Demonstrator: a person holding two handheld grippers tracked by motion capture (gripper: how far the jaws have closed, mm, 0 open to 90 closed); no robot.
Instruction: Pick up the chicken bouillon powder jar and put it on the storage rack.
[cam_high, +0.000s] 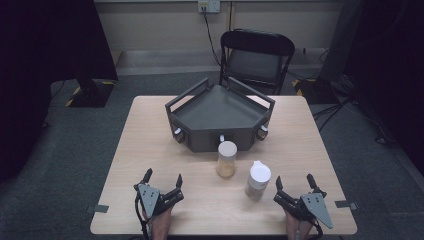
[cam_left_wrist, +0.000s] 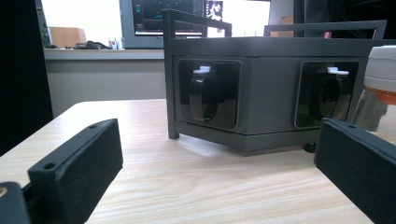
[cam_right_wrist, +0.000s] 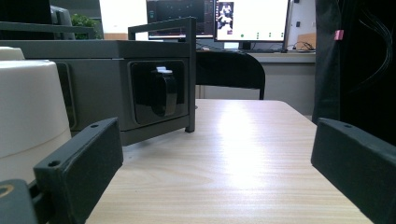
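Nearest the camera, the right tool (cam_high: 296, 186) and left tool (cam_high: 162, 179) rest on the worktop (cam_high: 150, 150), jaws apart and empty. The white-capped bottle (cam_high: 258, 181) stands upright just ahead-left of the right tool, the nearer one; the jar (cam_high: 226, 158) stands beyond, before the tray (cam_high: 220, 107).

White-lidded jar (cam_right_wrist: 28, 107) cut by left edge

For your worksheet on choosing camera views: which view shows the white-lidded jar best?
The high view: the white-lidded jar stands whole on the table, beside the tan jar, ahead of the open right gripper. The right gripper view cuts it off, close at the left edge. The left gripper view catches a sliver at the right edge.
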